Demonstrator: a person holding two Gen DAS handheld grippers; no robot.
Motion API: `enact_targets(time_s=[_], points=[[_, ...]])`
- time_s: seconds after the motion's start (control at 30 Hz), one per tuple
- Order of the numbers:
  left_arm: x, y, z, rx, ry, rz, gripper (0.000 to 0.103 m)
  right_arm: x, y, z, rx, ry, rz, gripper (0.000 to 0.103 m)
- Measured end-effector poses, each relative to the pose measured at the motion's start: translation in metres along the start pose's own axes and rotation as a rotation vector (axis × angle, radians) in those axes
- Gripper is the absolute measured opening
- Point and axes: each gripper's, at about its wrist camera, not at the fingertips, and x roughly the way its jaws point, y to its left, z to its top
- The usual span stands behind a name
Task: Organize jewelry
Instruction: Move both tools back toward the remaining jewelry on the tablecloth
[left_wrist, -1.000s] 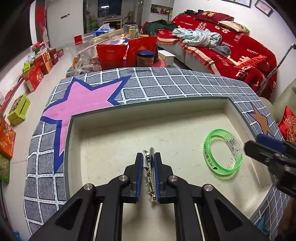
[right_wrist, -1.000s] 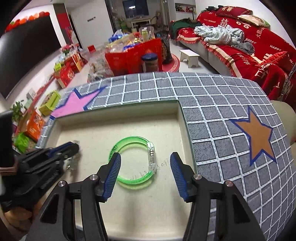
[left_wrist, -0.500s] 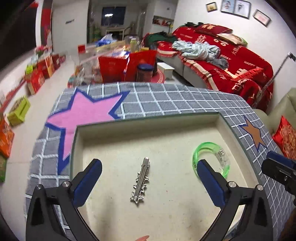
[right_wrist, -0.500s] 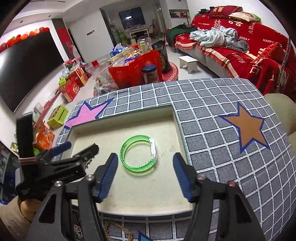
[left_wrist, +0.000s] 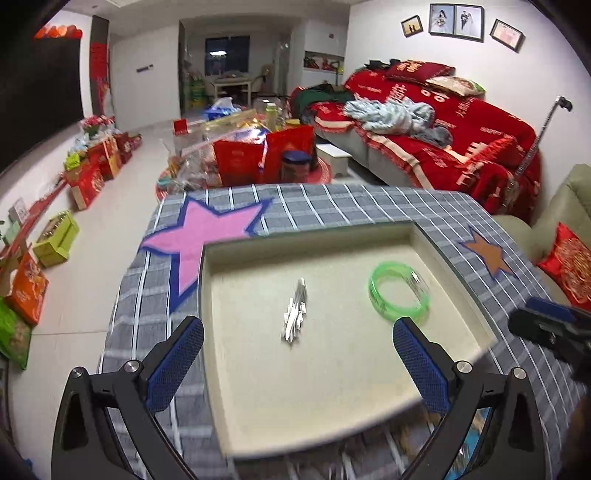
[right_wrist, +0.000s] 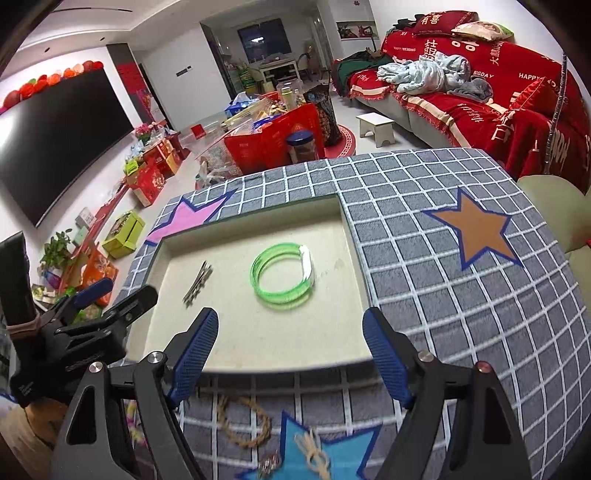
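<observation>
A silver hair clip (left_wrist: 295, 312) lies in the beige tray (left_wrist: 332, 417), left of a green bangle (left_wrist: 399, 293). Both also show in the right wrist view: clip (right_wrist: 198, 282), bangle (right_wrist: 282, 275), tray (right_wrist: 258, 354). My left gripper (left_wrist: 297, 365) is open and empty, raised above the tray's near edge. My right gripper (right_wrist: 290, 354) is open and empty, above the tray's near rim. More jewelry lies near me on the cloth: a braided rope piece (right_wrist: 243, 424), a pale cord (right_wrist: 314, 452) and a small metal piece (right_wrist: 269, 465).
The tray sits on a table covered by a grey grid cloth (right_wrist: 443, 295) with pink (left_wrist: 199, 236), brown (right_wrist: 472, 229) and blue (right_wrist: 325, 454) stars. A red sofa (left_wrist: 443, 147) stands behind, with boxes and bags on the floor (left_wrist: 258, 155).
My left gripper opened and let go of the hair clip, which now lies in the tray. Both grippers have drawn back and risen away from the tray.
</observation>
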Motion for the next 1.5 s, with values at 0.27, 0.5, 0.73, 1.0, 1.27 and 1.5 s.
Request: enact_targets(time_s=[0.27,0.5,0.73,1.0,1.27,1.5], points=[[-0.039,0.015,-0.069,-0.035,0.056,0.030,0.103,-0.014,0.006,-0.057,-0.006,0.072,0.004,0.083],[-0.050,0.024,-0.118,-0.087,0.122,0.065,0.103,-0.022,0.008,-0.104,-0.023,0.134,-0.018,0.083],[-0.049,0.038,-0.138,-0.147,0.161,0.090,0.103,-0.032,0.004,-0.130,0.022,0.149,-0.016,0.083],[-0.045,0.040,-0.143,-0.142,0.181,0.106,0.103,-0.039,0.001,-0.143,0.060,0.145,-0.013,0.075],[-0.041,0.036,-0.142,-0.124,0.176,0.099,0.103,-0.039,0.007,-0.143,-0.008,0.136,-0.045,0.051],[-0.036,0.030,-0.142,-0.098,0.193,0.092,0.103,-0.024,0.023,-0.148,-0.139,0.190,-0.096,0.040]])
